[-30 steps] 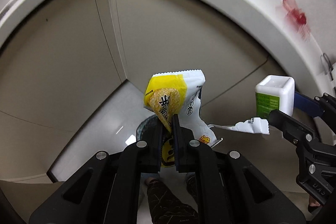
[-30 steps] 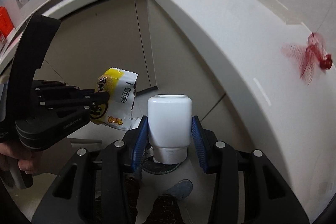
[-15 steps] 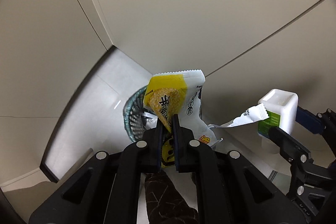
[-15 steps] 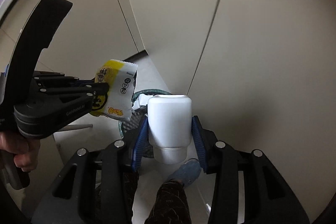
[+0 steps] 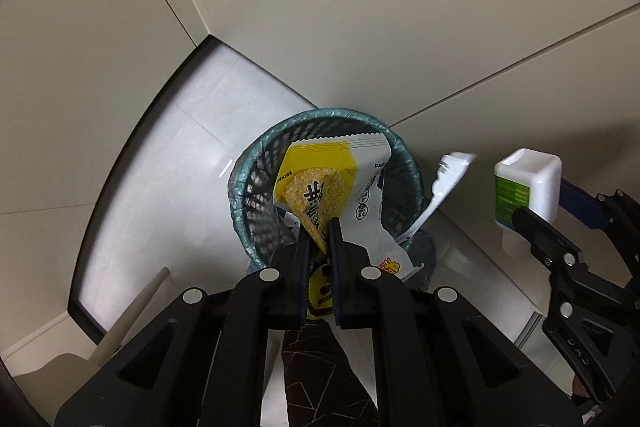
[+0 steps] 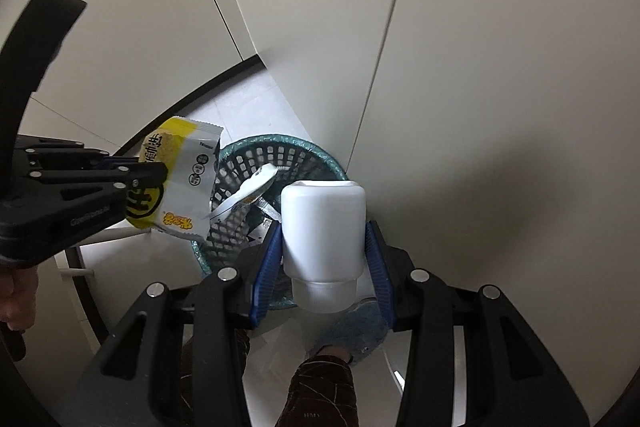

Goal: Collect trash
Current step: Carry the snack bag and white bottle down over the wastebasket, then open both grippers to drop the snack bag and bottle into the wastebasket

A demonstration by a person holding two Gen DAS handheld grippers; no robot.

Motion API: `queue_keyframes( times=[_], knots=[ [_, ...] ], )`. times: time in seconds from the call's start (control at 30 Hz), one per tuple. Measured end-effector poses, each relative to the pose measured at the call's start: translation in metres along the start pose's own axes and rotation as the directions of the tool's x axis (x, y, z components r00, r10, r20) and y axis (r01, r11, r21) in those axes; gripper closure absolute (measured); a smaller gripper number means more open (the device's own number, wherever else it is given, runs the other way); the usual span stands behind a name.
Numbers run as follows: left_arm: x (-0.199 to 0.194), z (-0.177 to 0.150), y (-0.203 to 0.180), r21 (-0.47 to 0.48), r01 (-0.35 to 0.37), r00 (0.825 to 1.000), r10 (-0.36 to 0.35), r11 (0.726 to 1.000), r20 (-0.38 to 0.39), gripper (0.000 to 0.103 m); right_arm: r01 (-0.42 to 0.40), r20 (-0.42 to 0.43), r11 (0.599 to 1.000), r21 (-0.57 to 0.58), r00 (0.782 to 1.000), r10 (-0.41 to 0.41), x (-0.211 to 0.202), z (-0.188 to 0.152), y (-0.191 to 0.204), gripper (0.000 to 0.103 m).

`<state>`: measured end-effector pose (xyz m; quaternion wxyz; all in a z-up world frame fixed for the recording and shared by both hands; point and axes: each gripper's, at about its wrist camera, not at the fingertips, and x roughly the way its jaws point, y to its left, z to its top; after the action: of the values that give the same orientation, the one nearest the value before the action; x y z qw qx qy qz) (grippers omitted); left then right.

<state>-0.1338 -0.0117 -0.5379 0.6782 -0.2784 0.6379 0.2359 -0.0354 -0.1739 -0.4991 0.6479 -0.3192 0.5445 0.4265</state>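
In the left wrist view, the dark mesh waste basket with teal liner (image 5: 244, 187), half hidden half a second ago, is now seen whole beneath the yellow-and-white crinkled snack wrapper (image 5: 332, 187), pinched flat by the left gripper (image 5: 319, 231). In the right wrist view, the white squat plastic bottle (image 6: 323, 227) is clamped cap-down by the right gripper (image 6: 324, 247) above the basket's near rim, beige cabinet doors (image 6: 480, 67) behind.

A mesh waste basket (image 5: 256, 187) stands on the pale tiled floor (image 5: 172, 163) beside cabinets.
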Motion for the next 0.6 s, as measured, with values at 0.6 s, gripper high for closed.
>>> queue_keyframes(
  times=[0.6],
  knots=[
    [0.005,-0.004,0.003,0.005,-0.066,0.998,0.066,0.998,-0.012,0.057,-0.028,0.022,0.999,0.022,0.999,0.028,-0.004,-0.005,0.009,0.034]
  ],
)
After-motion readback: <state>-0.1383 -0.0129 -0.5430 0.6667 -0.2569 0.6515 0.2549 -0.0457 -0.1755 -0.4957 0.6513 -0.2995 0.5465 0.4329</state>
